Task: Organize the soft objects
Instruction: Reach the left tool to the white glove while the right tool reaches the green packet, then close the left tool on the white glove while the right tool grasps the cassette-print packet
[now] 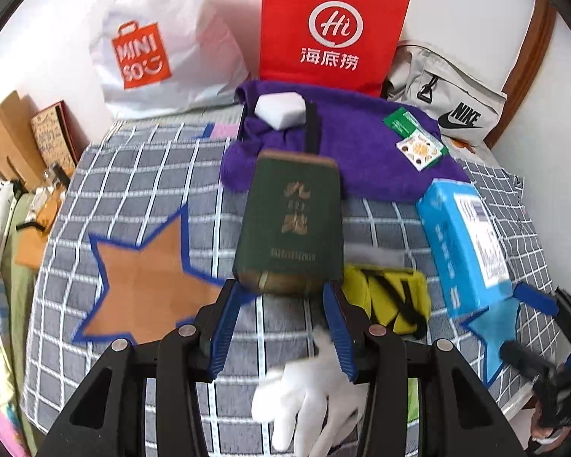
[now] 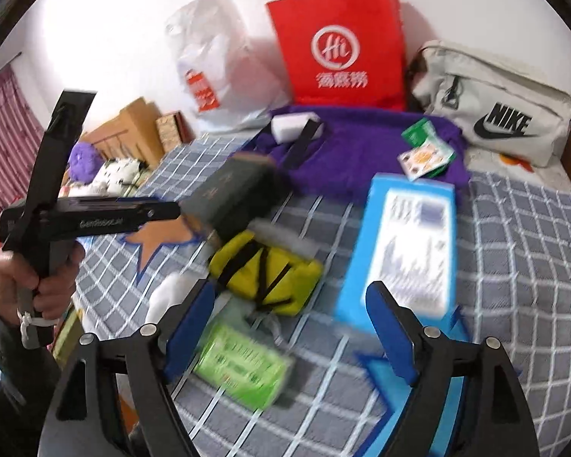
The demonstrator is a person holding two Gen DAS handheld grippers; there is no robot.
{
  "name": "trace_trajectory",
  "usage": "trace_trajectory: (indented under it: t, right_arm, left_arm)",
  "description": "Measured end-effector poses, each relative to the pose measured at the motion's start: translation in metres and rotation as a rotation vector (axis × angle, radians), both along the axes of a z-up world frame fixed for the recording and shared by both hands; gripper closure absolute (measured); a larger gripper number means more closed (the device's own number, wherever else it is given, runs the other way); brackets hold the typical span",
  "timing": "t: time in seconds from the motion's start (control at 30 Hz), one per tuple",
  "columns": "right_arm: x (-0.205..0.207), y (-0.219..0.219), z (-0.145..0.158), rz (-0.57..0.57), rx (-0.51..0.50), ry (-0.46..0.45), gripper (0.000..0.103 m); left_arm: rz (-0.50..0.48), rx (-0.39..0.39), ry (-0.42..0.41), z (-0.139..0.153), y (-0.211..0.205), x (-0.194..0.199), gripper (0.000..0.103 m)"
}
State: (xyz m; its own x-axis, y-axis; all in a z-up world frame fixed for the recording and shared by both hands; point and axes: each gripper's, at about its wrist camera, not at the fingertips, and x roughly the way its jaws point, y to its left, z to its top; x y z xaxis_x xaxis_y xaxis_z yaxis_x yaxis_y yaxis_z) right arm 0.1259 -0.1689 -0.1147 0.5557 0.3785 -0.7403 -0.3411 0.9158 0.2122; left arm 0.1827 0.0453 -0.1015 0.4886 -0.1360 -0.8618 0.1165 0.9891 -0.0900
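My left gripper (image 1: pixel 285 289) is shut on a dark green book (image 1: pixel 291 224) and holds it above the checked bed cover (image 1: pixel 148 160). It also shows in the right wrist view (image 2: pixel 232 198), held by the left gripper (image 2: pixel 171 211). My right gripper (image 2: pixel 293 304) is open and empty over the cover. Under it lie a yellow pouch with black straps (image 2: pixel 270 278), a green packet (image 2: pixel 243 365) and a white glove (image 2: pixel 167 297). A blue box (image 2: pixel 399 247) lies to the right. A purple towel (image 2: pixel 361 148) carries a white sponge (image 2: pixel 291 127) and small cards (image 2: pixel 424 156).
A white MINISO bag (image 1: pixel 156 38), a red paper bag (image 1: pixel 331 26) and a grey Nike bag (image 1: pixel 449 99) lean at the wall. An orange star (image 1: pixel 148 282) and a blue star (image 1: pixel 502 327) mark the cover. Cardboard boxes (image 1: pixel 3 141) stand left.
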Motion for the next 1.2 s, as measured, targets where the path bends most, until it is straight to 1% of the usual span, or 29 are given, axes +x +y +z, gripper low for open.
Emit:
trace_trajectory:
  t: [0.07, 0.1, 0.13, 0.2, 0.3, 0.43, 0.5, 0.63, 0.7, 0.77, 0.83, 0.87, 0.93, 1.0, 1.03, 1.13, 1.2]
  right_arm:
    - [-0.008, 0.010, -0.011, 0.011, -0.010, 0.016, 0.014]
    - [-0.010, 0.012, -0.015, 0.008, -0.015, 0.025, 0.014]
    - [-0.012, 0.016, -0.021, 0.004, -0.019, 0.040, 0.014]
    - [-0.015, 0.022, -0.034, -0.012, -0.010, 0.077, 0.014]
    - [-0.019, 0.028, -0.047, -0.038, 0.004, 0.116, 0.014]
    - [-0.021, 0.037, -0.058, -0.104, -0.019, 0.134, 0.013]
    - [-0.021, 0.040, -0.061, -0.123, -0.021, 0.139, 0.013]
    - [-0.015, 0.049, -0.072, -0.151, -0.039, 0.167, 0.013]
    - [-0.013, 0.050, -0.078, -0.166, -0.039, 0.169, 0.013]
    - [-0.014, 0.048, -0.080, -0.169, -0.041, 0.163, 0.019]
    - [-0.018, 0.044, -0.079, -0.155, -0.042, 0.147, 0.025]
    - [-0.019, 0.040, -0.078, -0.149, -0.040, 0.145, 0.025]
    - [-0.021, 0.032, -0.076, -0.153, -0.032, 0.141, 0.026]
    - [-0.026, 0.019, -0.073, -0.165, -0.027, 0.139, 0.027]
    - [-0.027, 0.016, -0.072, -0.169, -0.033, 0.135, 0.027]
    - [-0.035, 0.002, -0.066, -0.189, -0.098, 0.094, 0.027]
    - [-0.040, -0.008, -0.063, -0.211, -0.153, 0.065, 0.027]
  left_arm:
    - [0.007, -0.010, 0.000, -0.005, 0.004, -0.009, 0.060]
    - [0.010, -0.015, 0.001, -0.007, 0.006, -0.013, 0.060]
    - [0.011, -0.018, -0.001, -0.009, 0.008, -0.017, 0.060]
    - [0.011, -0.022, -0.006, -0.014, 0.011, -0.026, 0.055]
    - [0.007, -0.031, -0.009, -0.022, 0.016, -0.035, 0.054]
    - [-0.001, -0.038, -0.011, -0.033, 0.021, -0.046, 0.054]
    - [-0.006, -0.044, -0.012, -0.036, 0.022, -0.049, 0.051]
    - [-0.064, -0.035, -0.014, -0.039, 0.012, -0.054, 0.050]
    - [-0.094, -0.039, -0.005, -0.041, 0.005, -0.053, 0.049]
    - [-0.112, -0.038, 0.001, -0.043, -0.002, -0.052, 0.048]
    - [-0.131, -0.033, 0.007, -0.045, -0.008, -0.052, 0.043]
    - [-0.148, -0.031, 0.012, -0.047, -0.013, -0.053, 0.041]
    - [-0.165, -0.029, 0.016, -0.051, -0.021, -0.055, 0.040]
    - [-0.174, -0.019, 0.027, -0.057, -0.028, -0.056, 0.036]
    - [-0.177, -0.010, 0.036, -0.061, -0.032, -0.055, 0.035]
    - [-0.184, -0.003, 0.048, -0.069, -0.036, -0.055, 0.035]
    - [-0.175, 0.009, 0.040, -0.072, -0.038, -0.055, 0.035]
